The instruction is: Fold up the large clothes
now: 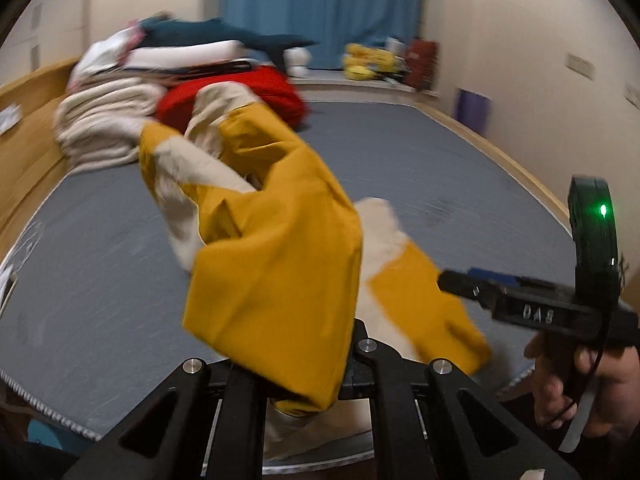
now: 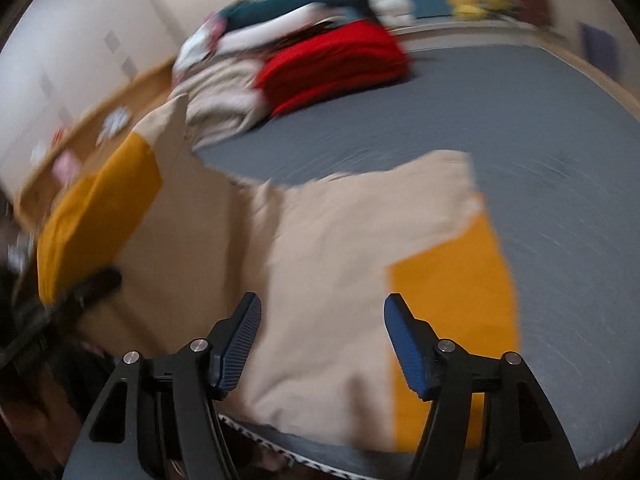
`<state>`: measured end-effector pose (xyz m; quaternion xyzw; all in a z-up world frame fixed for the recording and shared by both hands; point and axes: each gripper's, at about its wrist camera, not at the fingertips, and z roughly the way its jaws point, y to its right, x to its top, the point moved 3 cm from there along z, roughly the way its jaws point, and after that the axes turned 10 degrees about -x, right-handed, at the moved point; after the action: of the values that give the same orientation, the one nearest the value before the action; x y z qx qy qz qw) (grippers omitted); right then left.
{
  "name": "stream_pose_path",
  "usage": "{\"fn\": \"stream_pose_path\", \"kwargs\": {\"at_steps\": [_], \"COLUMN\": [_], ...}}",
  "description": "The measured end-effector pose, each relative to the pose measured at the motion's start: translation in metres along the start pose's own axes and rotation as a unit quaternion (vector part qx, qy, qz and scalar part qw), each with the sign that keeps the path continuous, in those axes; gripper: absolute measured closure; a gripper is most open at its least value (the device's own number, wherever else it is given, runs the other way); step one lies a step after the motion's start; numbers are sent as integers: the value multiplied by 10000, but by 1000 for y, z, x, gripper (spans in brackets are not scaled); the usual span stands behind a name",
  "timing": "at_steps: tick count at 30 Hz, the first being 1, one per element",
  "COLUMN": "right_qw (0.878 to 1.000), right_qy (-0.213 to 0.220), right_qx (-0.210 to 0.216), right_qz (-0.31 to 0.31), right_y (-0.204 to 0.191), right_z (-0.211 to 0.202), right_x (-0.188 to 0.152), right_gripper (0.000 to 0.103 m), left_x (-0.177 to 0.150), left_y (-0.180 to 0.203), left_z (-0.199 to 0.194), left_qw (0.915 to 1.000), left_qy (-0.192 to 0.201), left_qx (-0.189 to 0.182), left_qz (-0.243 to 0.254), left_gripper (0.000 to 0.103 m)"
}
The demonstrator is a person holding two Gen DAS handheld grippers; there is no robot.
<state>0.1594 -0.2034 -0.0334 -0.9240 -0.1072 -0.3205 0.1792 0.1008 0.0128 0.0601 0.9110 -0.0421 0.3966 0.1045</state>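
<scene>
A large yellow and cream garment (image 1: 276, 240) hangs bunched from my left gripper (image 1: 308, 380), which is shut on it; the cloth covers the fingertips. The rest of the garment (image 2: 328, 248) lies spread on the grey mattress (image 2: 540, 140) near its front edge. Just above the cream part, my right gripper (image 2: 322, 304) stands open, with nothing between its blue pads (image 2: 404, 344). In the left wrist view the right gripper (image 1: 452, 280) shows at the right, held by a hand (image 1: 580, 384). At the left of the right wrist view, the left gripper (image 2: 100, 280) is a dark blur under a yellow fold.
Folded clothes are piled at the far left of the mattress: a red stack (image 1: 240, 92), a cream stack (image 1: 108, 128), with white and teal pieces on top. A wooden bed frame (image 1: 28, 140) runs along the left. A blue curtain (image 1: 320, 8) and yellow toys (image 1: 368, 62) are behind.
</scene>
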Motion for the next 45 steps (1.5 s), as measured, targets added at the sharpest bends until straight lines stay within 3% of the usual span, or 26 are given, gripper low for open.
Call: {"fn": "stream_pose_path", "kwargs": {"at_steps": [3,5,9,13,15,20,23,26,29,32,35,37,39,40,45], "right_qw": [9992,9984,9960,9927,9912,9895,9913,9944,9973,9980,9973,9957,9927,9923,9988], "right_qy": [267,376,386,397,359,165,21,-142,-361,-584,-717,-747,-787,-782,-160], "right_qx": [-202,-316,-351,-312,-202,104,267,357,294,71,-167,-421,-673,-737,-462], "right_qz": [217,293,721,1097,1256,1431,1292,982,569,228,-70,-356,-614,-617,-100], "right_y": [35,45,80,110,119,118,107,84,62,47,39,31,27,29,41], "right_z": [-23,-31,-43,-51,-51,-39,-28,-15,-2,13,24,28,33,33,-9], "right_x": [7,13,12,16,20,19,18,15,7,-4,-15,-19,-22,-23,-5], "right_gripper": [38,38,38,38,38,38,38,38,38,38,39,47,73,92,98], "left_x": [4,0,-20,-44,-53,-44,-34,-34,-38,-47,-56,-63,-71,-75,-79], "left_y": [41,63,101,126,127,103,86,65,27,-16,-44,-58,-69,-74,-88], "left_z": [29,60,116,157,170,132,82,49,28,28,39,53,65,70,74], "left_qw": [9988,9958,9877,9791,9750,9761,9777,9804,9856,9900,9886,9850,9789,9756,9612], "left_qy": [-210,-542,-1143,-1610,-1887,-1699,-1314,-1097,-969,-936,-987,-1159,-1373,-1450,-1466], "left_qx": [-310,-630,-927,-929,-823,-1305,-1557,-1524,-1324,-1041,-876,-682,-633,-634,-1001], "left_qz": [317,392,527,820,836,370,506,602,395,-145,-721,-1080,-1373,-1520,-2111], "left_gripper": [96,96,96,94,83,62,48,46,46,46,46,46,46,46,41]}}
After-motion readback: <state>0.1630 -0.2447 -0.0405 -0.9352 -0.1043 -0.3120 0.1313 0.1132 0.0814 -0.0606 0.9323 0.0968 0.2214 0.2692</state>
